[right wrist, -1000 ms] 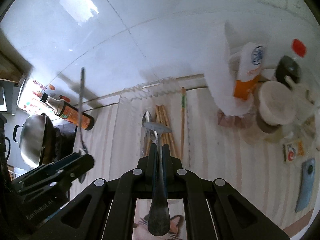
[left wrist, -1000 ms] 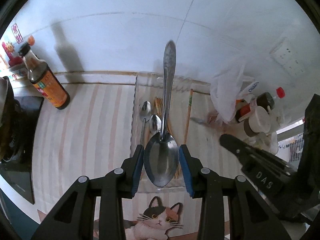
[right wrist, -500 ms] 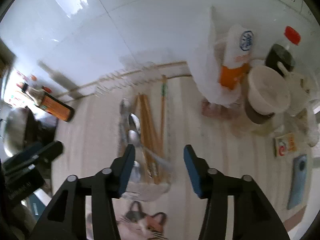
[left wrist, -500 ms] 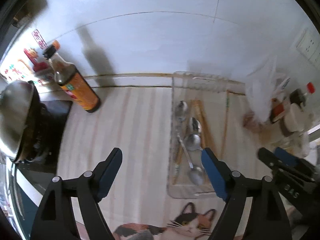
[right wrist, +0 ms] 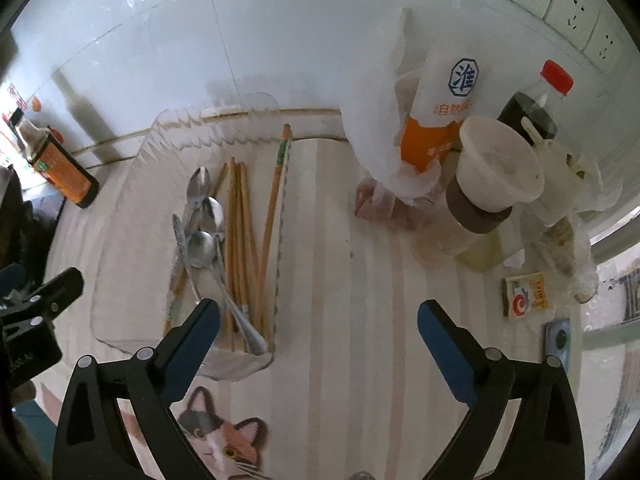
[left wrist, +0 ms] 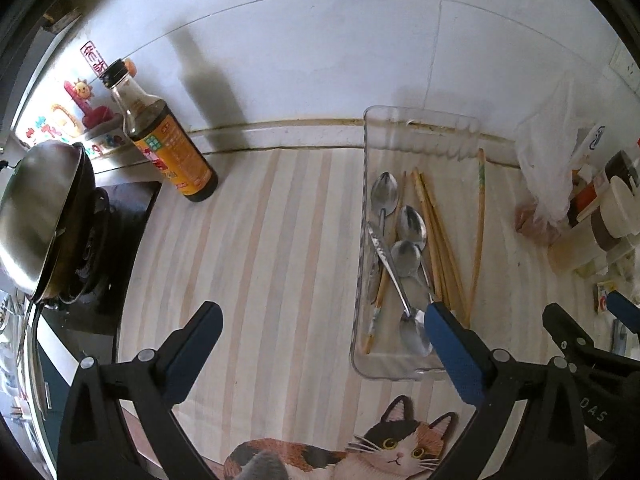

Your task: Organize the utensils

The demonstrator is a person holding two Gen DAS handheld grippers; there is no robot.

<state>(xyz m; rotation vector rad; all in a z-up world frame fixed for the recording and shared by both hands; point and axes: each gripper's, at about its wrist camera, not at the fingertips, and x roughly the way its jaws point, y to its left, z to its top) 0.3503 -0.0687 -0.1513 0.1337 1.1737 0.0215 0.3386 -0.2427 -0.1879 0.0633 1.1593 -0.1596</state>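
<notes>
A clear plastic tray (left wrist: 420,372) lies on the striped counter mat and also shows in the right wrist view (right wrist: 120,336). In it lie several metal spoons (left wrist: 408,252) (right wrist: 204,216) and several wooden chopsticks (left wrist: 440,248) (right wrist: 240,224). One chopstick (left wrist: 478,232) (right wrist: 276,184) rests along the tray's right wall. My left gripper (left wrist: 320,320) is open and empty, above the mat to the left of the tray. My right gripper (right wrist: 318,318) is open and empty, above the mat to the right of the tray.
A soy sauce bottle (left wrist: 168,144) stands at the back left beside a wok (left wrist: 36,216) on a stove. At the right stand a white bag (right wrist: 384,120), an orange bottle (right wrist: 440,120), a lidded jar (right wrist: 488,184) and a dark bottle (right wrist: 532,108). A packet (right wrist: 528,292) lies near the edge.
A second ago each gripper was shut on a spoon over the tray. Both have opened, the spoons now lie in the tray, and both grippers have drawn back and apart.
</notes>
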